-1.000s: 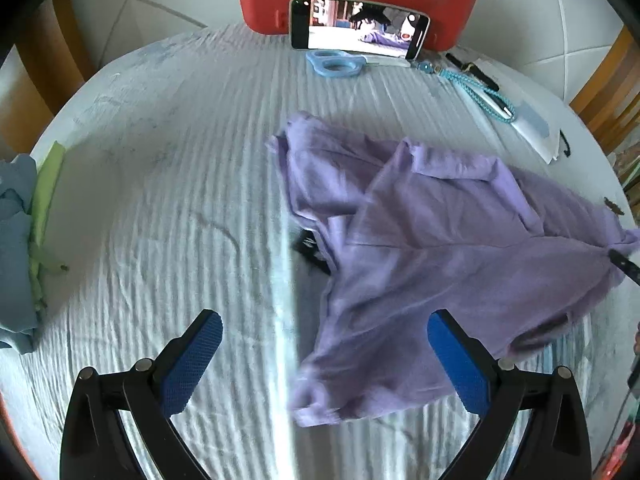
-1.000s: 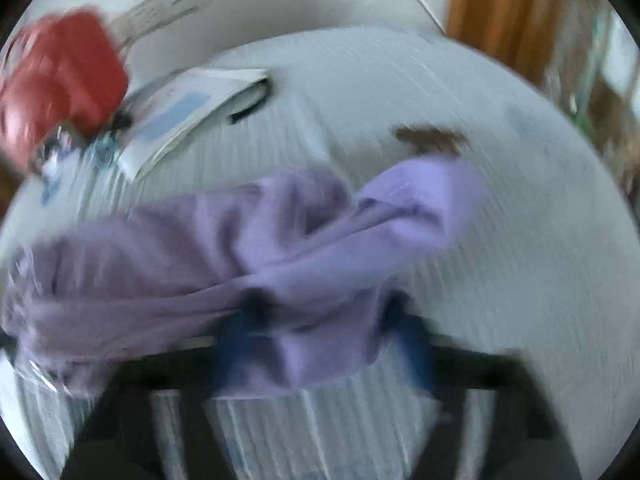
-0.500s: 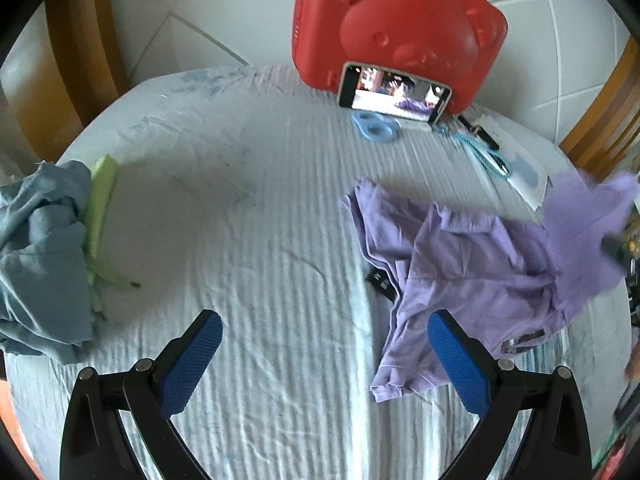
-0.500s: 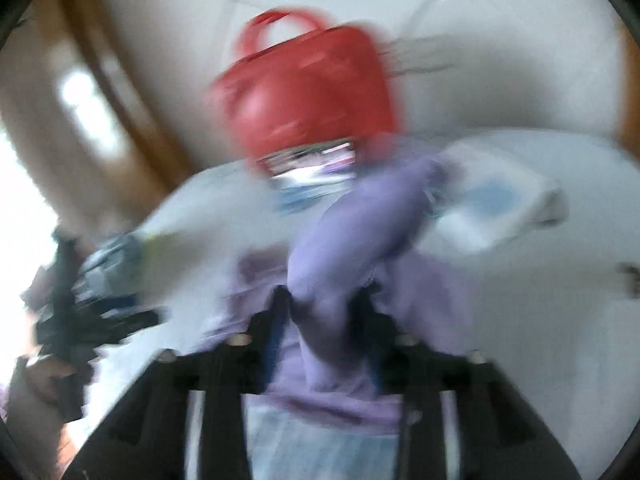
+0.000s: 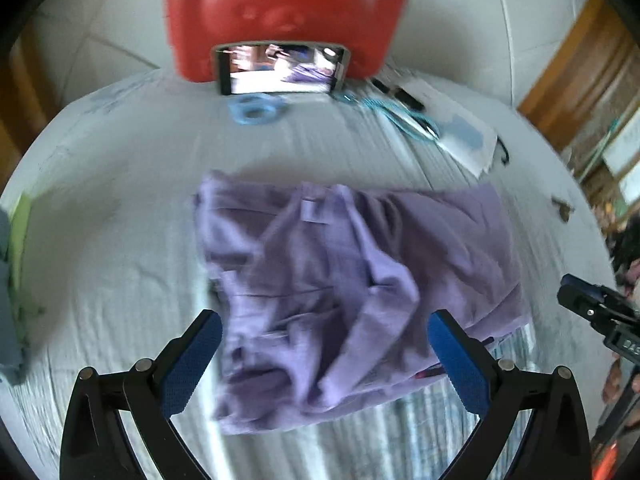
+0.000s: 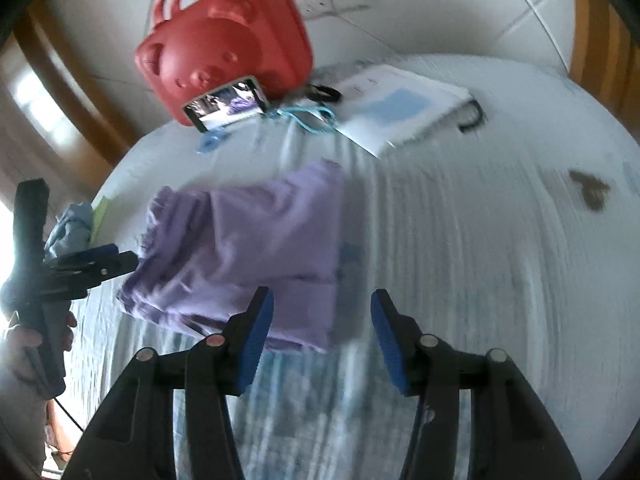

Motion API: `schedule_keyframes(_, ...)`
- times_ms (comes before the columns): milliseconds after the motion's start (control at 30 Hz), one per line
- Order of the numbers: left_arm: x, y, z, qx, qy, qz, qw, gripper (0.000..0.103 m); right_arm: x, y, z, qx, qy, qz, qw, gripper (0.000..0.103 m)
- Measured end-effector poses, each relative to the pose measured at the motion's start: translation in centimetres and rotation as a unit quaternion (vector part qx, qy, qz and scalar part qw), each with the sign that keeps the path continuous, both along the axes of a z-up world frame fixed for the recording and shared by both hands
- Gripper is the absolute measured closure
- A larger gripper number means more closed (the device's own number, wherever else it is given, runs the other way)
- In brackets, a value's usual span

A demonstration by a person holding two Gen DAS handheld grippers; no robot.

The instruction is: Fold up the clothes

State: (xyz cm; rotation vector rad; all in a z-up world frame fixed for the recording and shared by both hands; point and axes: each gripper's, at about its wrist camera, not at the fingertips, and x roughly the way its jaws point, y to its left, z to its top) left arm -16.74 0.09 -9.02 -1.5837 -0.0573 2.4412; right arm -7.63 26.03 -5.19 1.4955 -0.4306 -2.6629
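Note:
A lilac garment (image 5: pixel 340 280) lies roughly folded over itself on the white ribbed tablecloth (image 5: pixel 120 240), a label showing near its far edge. My left gripper (image 5: pixel 324 344) hovers open over the garment's near side, nothing between its blue pads. In the right wrist view the same garment (image 6: pixel 248 248) lies left of centre, and my right gripper (image 6: pixel 322 320) stands open just off its near right corner, holding nothing. The left gripper (image 6: pixel 108 260) shows at the left edge there, held by a hand. Both views are motion-blurred.
A red bear-shaped case (image 5: pixel 288 12) stands at the table's far edge with a phone (image 5: pixel 280 68) propped against it. Blue scissors (image 5: pixel 256 110), a lanyard and a booklet (image 6: pixel 400 104) lie nearby. Blue and green clothes (image 6: pixel 76 224) sit at the left edge. Wooden chairs surround the table.
The right gripper carried one side of the garment over onto the rest and let go, now open. The garment went from spread out to doubled over. The left gripper moved closer over it.

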Motion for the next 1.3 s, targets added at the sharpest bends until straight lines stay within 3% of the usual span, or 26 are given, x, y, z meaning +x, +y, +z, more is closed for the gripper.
schedule_keyframes(100, -0.7, 2.2, -1.8, -0.009, -0.015, -0.022, 0.9996, 0.002, -0.1, 0.7, -1.1, -0.006, -0.008, -0.001, 1.0, 0.053)
schedule_keyframes(167, -1.0, 2.5, -2.4, -0.018, -0.019, -0.021, 0.9995, 0.048, -0.1, 0.7, -1.5, -0.006, -0.012, 0.005, 1.0, 0.053)
schedule_keyframes(267, -1.1, 1.4, -1.8, -0.013, -0.016, -0.004, 0.9998, 0.071, -0.3, 0.5, -1.9, 0.002, -0.012, 0.017, 1.0, 0.053)
schedule_keyframes(367, -0.7, -1.3, 0.6, -0.02, 0.011, 0.023, 0.9995, 0.077, -0.7, 0.5, -1.8, -0.002, -0.008, 0.023, 1.0, 0.053)
schedule_keyframes(467, -0.1, -5.1, 1.6, -0.05, 0.018, 0.057, 0.9969, 0.077, -1.2, 0.1, -1.8, -0.006, -0.005, 0.028, 1.0, 0.053)
schedule_keyframes(600, 0.4, -7.8, 1.9, -0.017, 0.019, 0.07, 0.9973, 0.075, -1.7, -0.3, -1.9, -0.01, -0.007, 0.03, 0.999, 0.053)
schedule_keyframes(633, 0.4, -7.3, 2.2, -0.007, 0.026, 0.064, 0.9976, 0.059, -1.8, -0.3, -1.9, -0.011, -0.008, 0.03, 0.999, 0.053)
schedule_keyframes(667, 0.2, -6.7, 2.5, 0.005, 0.031, 0.058, 0.9978, 0.027, -2.0, -0.4, -1.9, -0.012, -0.009, 0.029, 0.999, 0.053)
schedule_keyframes(700, 0.0, -6.0, 2.8, 0.016, 0.036, 0.052, 0.9978, 0.011, -2.1, -0.5, -1.9, -0.013, -0.009, 0.029, 0.999, 0.053)
schedule_keyframes(733, -0.2, -5.4, 3.0, 0.028, 0.041, 0.047, 0.9976, 0.002, -2.3, -0.6, -2.0, -0.014, -0.01, 0.029, 0.999, 0.053)
schedule_keyframes(867, -1.4, -2.3, 2.5, 0.018, 0.038, 0.03, 0.9987, 0.003, -2.2, -1.0, -1.9, -0.011, -0.01, 0.038, 0.999, 0.053)
schedule_keyframes(900, -1.9, -1.4, 2.1, 0.013, 0.035, 0.026, 0.999, 0.007, -2.1, -0.9, -1.9, -0.009, -0.011, 0.038, 0.999, 0.053)
schedule_keyframes(967, -2.7, -0.1, 0.9, 0.003, 0.016, 0.023, 0.9996, 0.046, -1.8, -0.6, -2.0, -0.008, -0.011, 0.035, 0.999, 0.053)
schedule_keyframes(1000, -2.8, 0.3, 0.2, 0.003, 0.006, 0.021, 0.9998, 0.052, -1.7, -0.3, -2.1, -0.01, -0.013, 0.032, 0.999, 0.053)
schedule_keyframes(1100, -3.1, 0.9, -2.4, 0.013, -0.025, 0.016, 0.9995, 0.052, -1.4, 0.3, -2.7, -0.013, -0.019, 0.025, 0.999, 0.053)
schedule_keyframes(1167, -3.1, 1.3, -3.1, 0.01, -0.019, 0.01, 0.9997, 0.055, -1.3, 0.6, -3.1, -0.014, -0.024, 0.021, 0.999, 0.053)
schedule_keyframes(1200, -3.1, 1.6, -3.2, 0.002, -0.019, 0.005, 0.9998, 0.062, -1.3, 0.6, -3.3, -0.014, -0.027, 0.021, 0.999, 0.053)
schedule_keyframes(1233, -3.0, 1.5, -3.0, -0.001, -0.021, 0.002, 0.9998, 0.081, -1.2, 0.6, -3.5, -0.014, -0.03, 0.021, 0.999, 0.053)
schedule_keyframes(1300, -2.7, 1.0, -2.1, -0.004, -0.019, 0.004, 0.9998, 0.089, -1.3, 0.3, -3.5, -0.013, -0.031, 0.025, 0.999, 0.053)
